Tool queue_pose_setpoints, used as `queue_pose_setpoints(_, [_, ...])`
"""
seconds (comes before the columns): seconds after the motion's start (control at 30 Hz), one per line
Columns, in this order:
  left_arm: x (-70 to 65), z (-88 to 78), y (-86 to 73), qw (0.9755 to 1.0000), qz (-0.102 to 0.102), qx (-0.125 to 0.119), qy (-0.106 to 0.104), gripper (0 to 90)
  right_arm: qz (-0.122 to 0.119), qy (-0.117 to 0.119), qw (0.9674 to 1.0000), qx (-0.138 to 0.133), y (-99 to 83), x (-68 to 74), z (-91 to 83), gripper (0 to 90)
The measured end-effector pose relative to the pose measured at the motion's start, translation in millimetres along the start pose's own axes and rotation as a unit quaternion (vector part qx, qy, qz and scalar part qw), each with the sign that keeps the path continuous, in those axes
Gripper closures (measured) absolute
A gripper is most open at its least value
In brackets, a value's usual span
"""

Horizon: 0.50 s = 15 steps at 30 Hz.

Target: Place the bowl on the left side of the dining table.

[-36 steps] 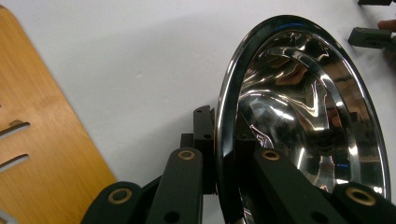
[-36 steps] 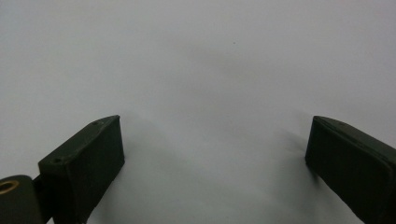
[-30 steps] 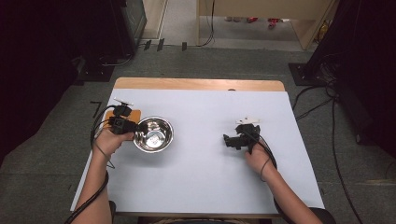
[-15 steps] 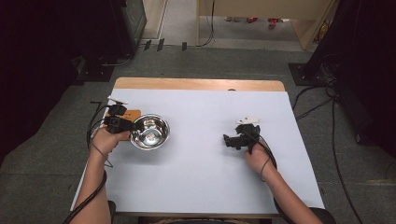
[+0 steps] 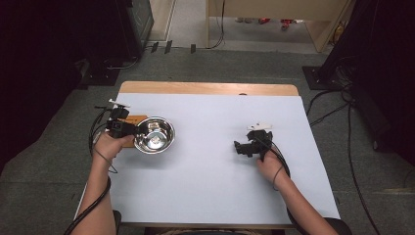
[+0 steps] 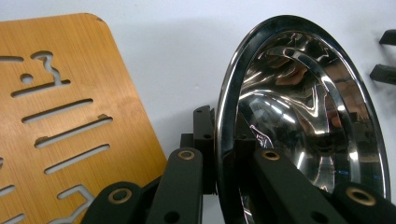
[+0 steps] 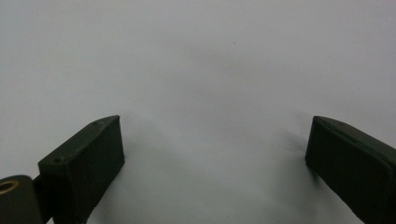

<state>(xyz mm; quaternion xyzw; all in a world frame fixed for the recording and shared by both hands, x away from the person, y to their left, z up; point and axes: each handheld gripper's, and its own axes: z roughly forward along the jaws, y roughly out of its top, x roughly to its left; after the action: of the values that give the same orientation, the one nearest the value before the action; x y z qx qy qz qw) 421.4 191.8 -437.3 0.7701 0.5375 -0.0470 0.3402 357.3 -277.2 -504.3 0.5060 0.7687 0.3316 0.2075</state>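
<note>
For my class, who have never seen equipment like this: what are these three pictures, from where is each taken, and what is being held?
No robot here: a person at a table holds hand-operated tongs in each hand. The high view looks down from above the person. In it the left tongs meet a shiny steel bowl, which partly covers a slotted wooden board on the white table. The right tongs hover over bare tabletop.

The other two pictures come from small cameras riding on the tongs. The left gripper view shows the black jaws clamped on the bowl's rim, one inside and one outside, with the board beside it. The right gripper view shows its jaws wide apart, holding nothing, above the plain white surface.
</note>
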Motion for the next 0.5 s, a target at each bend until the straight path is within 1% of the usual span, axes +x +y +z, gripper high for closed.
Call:
queue_pose_setpoints(0.23, [6.9, -1.8, 0.0, 0.9998, -0.011, -0.006, 0.015, 86.6, 0.0, 0.0, 1.0, 0.0, 0.0, 0.0, 0.0, 4.1])
queue_pose_setpoints(0.5, [15.3, -7.7, -1.5, 0.9992, -0.029, -0.017, 0.022, 86.5, 0.0, 0.0, 1.0, 0.0, 0.0, 0.1, 0.0, 4.1])
